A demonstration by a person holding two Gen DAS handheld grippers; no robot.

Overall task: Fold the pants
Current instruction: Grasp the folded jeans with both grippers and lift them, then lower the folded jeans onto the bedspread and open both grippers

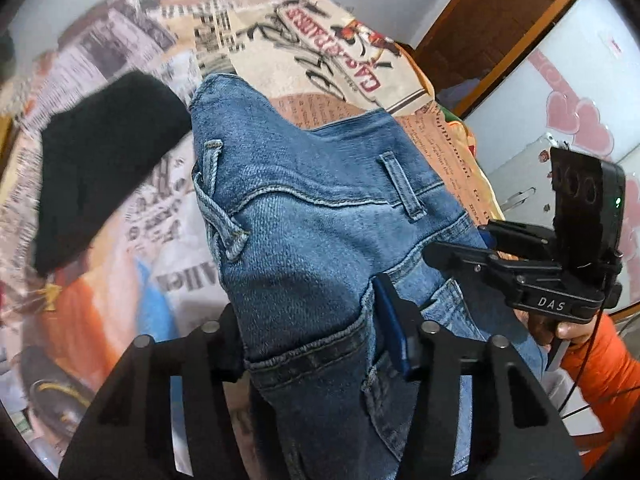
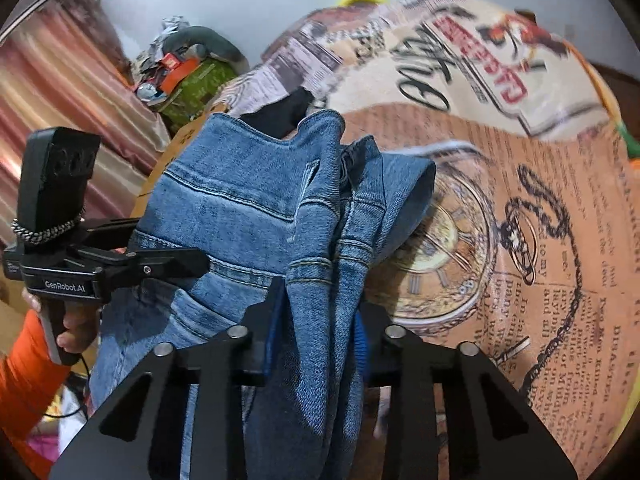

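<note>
Left gripper (image 1: 316, 344) clamped on the waistband end of the jeans (image 1: 320, 208), right gripper (image 2: 316, 332) clamped on a bunched edge of the same end, both side by side with denim between the jaws. Jeans held up off the printed bedspread (image 2: 540, 240), waistband pointing away from both grippers, legs hanging below out of view. Long axis runs down, so lay-down probably next; neither hand nearer.
</note>
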